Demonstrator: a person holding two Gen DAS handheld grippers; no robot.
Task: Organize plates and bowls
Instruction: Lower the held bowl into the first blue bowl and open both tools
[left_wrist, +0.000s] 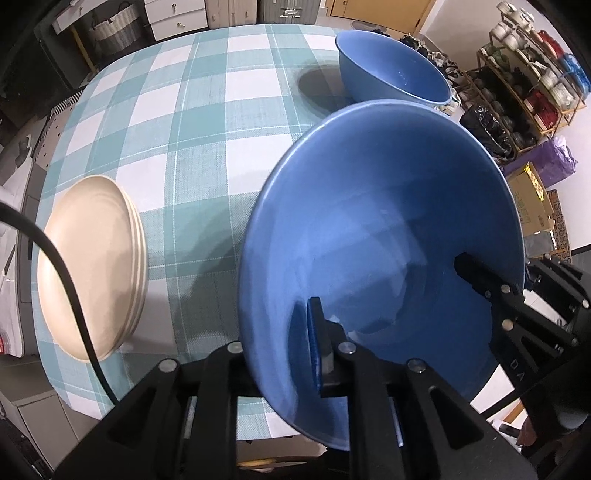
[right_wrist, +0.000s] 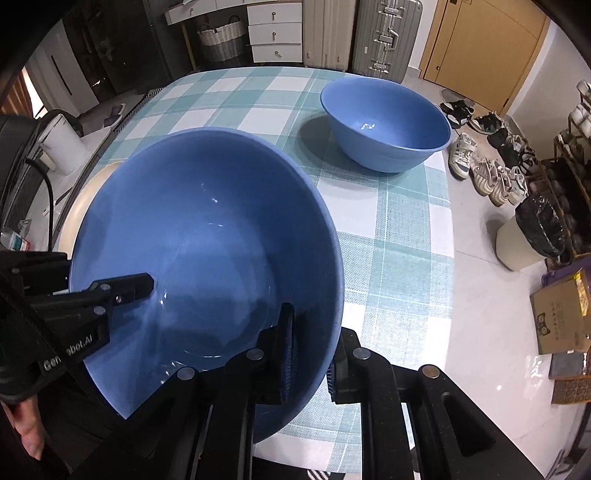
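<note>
**Two grippers, one bowl: the stack awaits across the cloth**

A large blue bowl (right_wrist: 207, 258), gripped at opposite rims, hangs tilted above the near edge of the checked table (right_wrist: 388, 229). The left gripper (left_wrist: 280, 343) pinches the rim on one side, one finger inside the wall and one outside; the right gripper (right_wrist: 314, 350) clamps the opposite rim the same way. A second blue bowl (right_wrist: 386, 123) stands upright beyond the held bowl, toward the far right corner, nearer the right gripper. Left of the held bowl sits a stack of cream plates (left_wrist: 92, 266). Nesting looks likely next.
</note>
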